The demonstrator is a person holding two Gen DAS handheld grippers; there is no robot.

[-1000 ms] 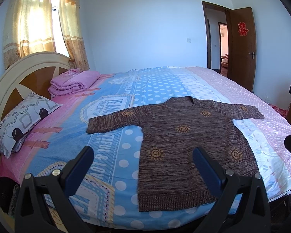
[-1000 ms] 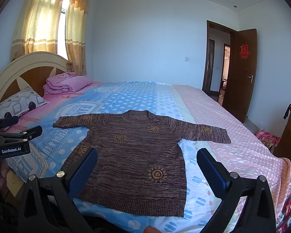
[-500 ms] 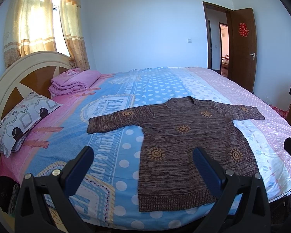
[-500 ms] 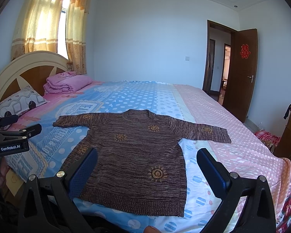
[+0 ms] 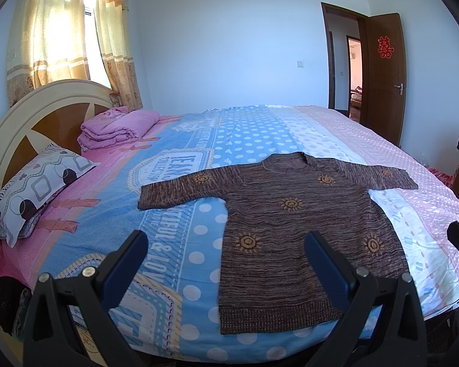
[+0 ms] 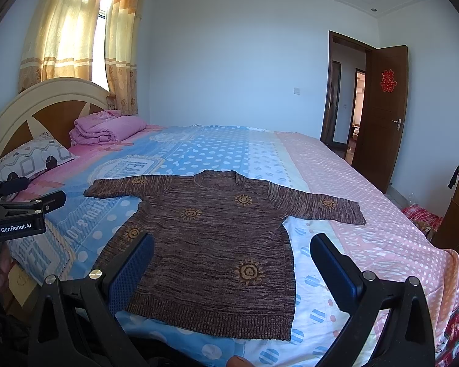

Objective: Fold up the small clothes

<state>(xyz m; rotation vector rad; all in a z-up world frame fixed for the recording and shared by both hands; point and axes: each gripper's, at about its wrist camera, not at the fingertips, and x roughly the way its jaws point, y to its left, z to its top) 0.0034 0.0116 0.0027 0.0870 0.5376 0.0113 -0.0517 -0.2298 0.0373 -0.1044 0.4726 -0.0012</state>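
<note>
A small brown knitted sweater with orange sun motifs lies flat on the bed, sleeves spread out, collar away from me; it also fills the middle of the right wrist view as the sweater. My left gripper hovers open above the near bed edge, left of the hem. My right gripper is open over the lower hem, holding nothing. The left gripper body shows at the left edge of the right wrist view.
The bed sheet is blue, pink and white with dots. A patterned pillow and a folded pink blanket lie by the headboard. An open brown door and a wooden cabinet stand to the right.
Both views shifted very slightly; the sweater lies as before and both grippers stay open.
</note>
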